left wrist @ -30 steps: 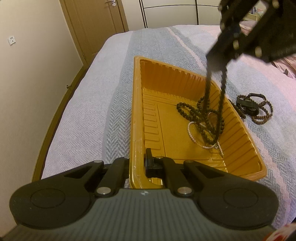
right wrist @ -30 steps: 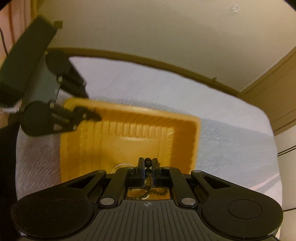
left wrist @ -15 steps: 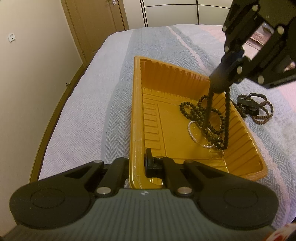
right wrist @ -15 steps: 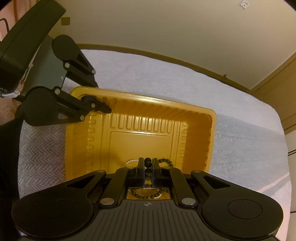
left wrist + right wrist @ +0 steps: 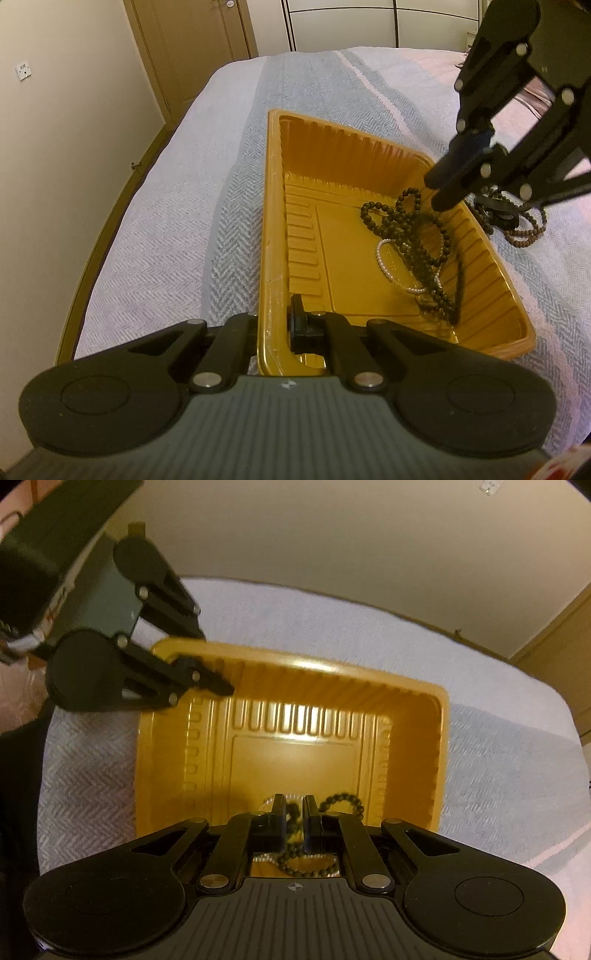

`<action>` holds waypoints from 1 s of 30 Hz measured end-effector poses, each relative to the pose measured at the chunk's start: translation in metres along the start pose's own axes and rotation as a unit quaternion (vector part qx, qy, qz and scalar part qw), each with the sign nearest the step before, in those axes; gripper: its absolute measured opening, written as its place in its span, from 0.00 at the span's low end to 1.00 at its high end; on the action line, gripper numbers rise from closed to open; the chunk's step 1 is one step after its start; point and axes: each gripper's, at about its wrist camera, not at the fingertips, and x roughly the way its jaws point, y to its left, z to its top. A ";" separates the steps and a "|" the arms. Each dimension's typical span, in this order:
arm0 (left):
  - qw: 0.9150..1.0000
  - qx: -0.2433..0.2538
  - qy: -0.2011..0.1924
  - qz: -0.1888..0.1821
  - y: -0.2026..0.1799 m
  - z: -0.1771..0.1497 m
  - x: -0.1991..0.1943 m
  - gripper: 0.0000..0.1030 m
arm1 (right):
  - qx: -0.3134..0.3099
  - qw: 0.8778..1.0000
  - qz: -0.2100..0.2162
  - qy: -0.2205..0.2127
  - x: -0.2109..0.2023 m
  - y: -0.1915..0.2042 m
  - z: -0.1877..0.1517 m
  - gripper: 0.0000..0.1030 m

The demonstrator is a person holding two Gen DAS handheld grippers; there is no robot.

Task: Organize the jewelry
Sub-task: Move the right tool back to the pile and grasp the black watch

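The left tool is clamped on the rim of the yellow tray at its near corner, one finger inside the wall and one outside, pinning it to the bed. The right tool hangs just over the tray's far side with its fingers parted a little, and nothing looks pinched between them. The dark bead necklace lies in a loose heap on the tray floor, right on top of a white pearl strand. More jewelry, a brown bead strand and some dark pieces, sits on the bed just outside the tray.

My worry: the dark beads run right under the parted fingers in the right wrist view, so if that tool lifts away a loop could snag and drag the heap, maybe the pearls too, back out. The tray also looks light, so a tug could tip it despite the left clamp.
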 end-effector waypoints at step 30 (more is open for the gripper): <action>1.000 -0.001 -0.002 0.002 -0.003 0.000 -0.002 0.02 | 0.560 0.796 -0.195 -0.120 -0.047 0.005 -0.316 0.34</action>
